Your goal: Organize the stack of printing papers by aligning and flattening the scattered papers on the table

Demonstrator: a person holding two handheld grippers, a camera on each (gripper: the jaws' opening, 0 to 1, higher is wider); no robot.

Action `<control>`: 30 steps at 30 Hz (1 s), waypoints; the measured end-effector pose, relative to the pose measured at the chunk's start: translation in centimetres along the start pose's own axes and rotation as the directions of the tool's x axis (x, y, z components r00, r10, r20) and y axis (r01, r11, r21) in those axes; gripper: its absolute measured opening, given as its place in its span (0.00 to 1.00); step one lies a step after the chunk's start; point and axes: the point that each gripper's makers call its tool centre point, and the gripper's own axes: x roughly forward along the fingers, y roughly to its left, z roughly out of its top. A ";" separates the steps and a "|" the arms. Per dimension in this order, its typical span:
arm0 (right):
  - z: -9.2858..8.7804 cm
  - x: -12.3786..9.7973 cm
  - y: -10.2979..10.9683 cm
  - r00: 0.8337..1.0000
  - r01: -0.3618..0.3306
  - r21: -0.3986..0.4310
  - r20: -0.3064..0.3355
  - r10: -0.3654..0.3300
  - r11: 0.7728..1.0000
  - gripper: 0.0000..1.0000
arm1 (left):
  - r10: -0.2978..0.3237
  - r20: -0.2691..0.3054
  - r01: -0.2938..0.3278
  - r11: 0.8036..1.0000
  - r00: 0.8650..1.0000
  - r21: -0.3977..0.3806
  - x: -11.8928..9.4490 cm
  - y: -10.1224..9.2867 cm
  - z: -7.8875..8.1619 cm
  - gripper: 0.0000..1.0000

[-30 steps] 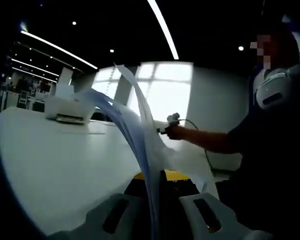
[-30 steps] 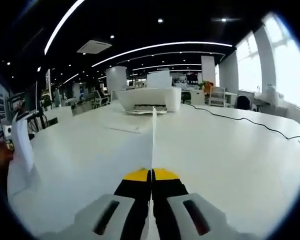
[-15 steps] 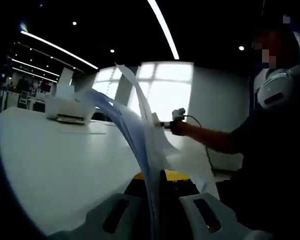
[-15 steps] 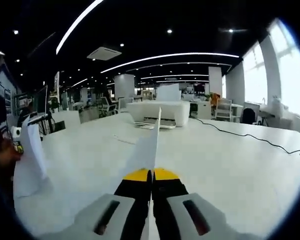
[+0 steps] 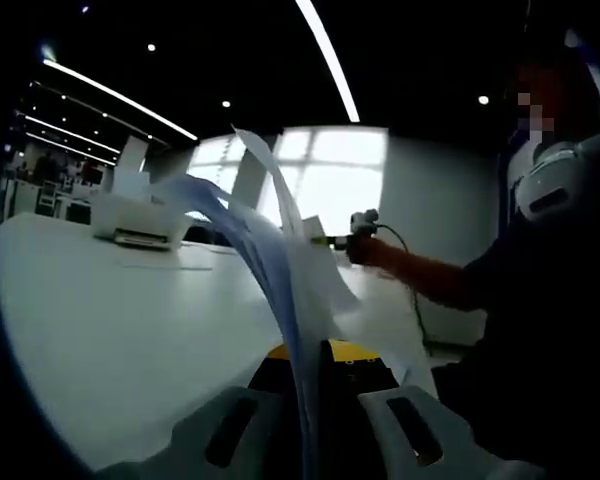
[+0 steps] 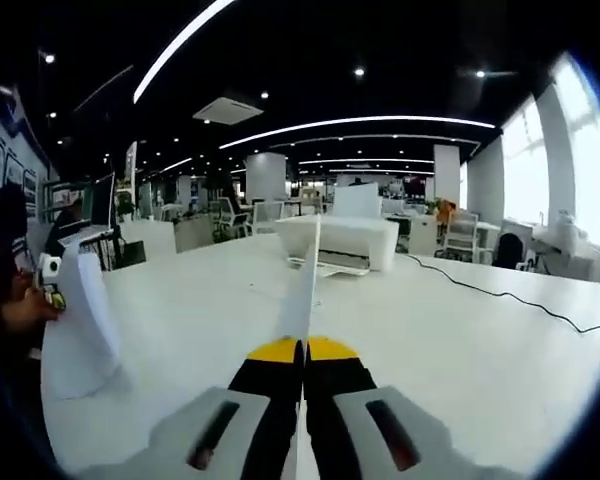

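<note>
In the left gripper view my left gripper [image 5: 318, 352] is shut on a bundle of white printing papers [image 5: 265, 250]. The bundle rises from the jaws and fans up and to the left above the white table [image 5: 100, 320]. Farther off, the right gripper [image 5: 332, 241] is held in a person's hand and pinches a sheet at the far side of the papers. In the right gripper view my right gripper [image 6: 303, 346] is shut on a sheet [image 6: 302, 285] seen edge-on. At the left of that view a bent stack of papers [image 6: 80, 325] stands beside a hand [image 6: 25, 310].
A white printer [image 5: 130, 215] [image 6: 345, 243] sits far back on the table, with a flat sheet [image 5: 175, 265] before it. A black cable [image 6: 500, 295] runs across the table's right side. The person's body [image 5: 540, 330] is close on the right of the left gripper view.
The right gripper with its sheet has lifted a little, upward and rightward in the left gripper view. The right gripper view has swung, shifting the printer right. The left gripper holds still.
</note>
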 end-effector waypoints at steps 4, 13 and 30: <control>0.8 -0.6 0.5 1.000 -0.011 -0.017 0.010 0.011 1.000 0.00 | 0.002 -0.003 -0.002 1.000 1.000 -0.001 0.1 -0.1 -0.1 0.06; 3.6 -2.6 2.5 0.994 -0.086 -0.040 0.069 0.089 0.995 0.00 | 0.007 -0.008 -0.007 1.000 1.000 0.003 0.3 -0.1 -0.2 0.06; 6.8 -4.4 7.1 0.972 -0.221 -0.126 0.054 0.229 0.967 0.00 | 0.011 -0.005 -0.011 1.000 1.000 0.003 0.3 -0.2 -0.1 0.06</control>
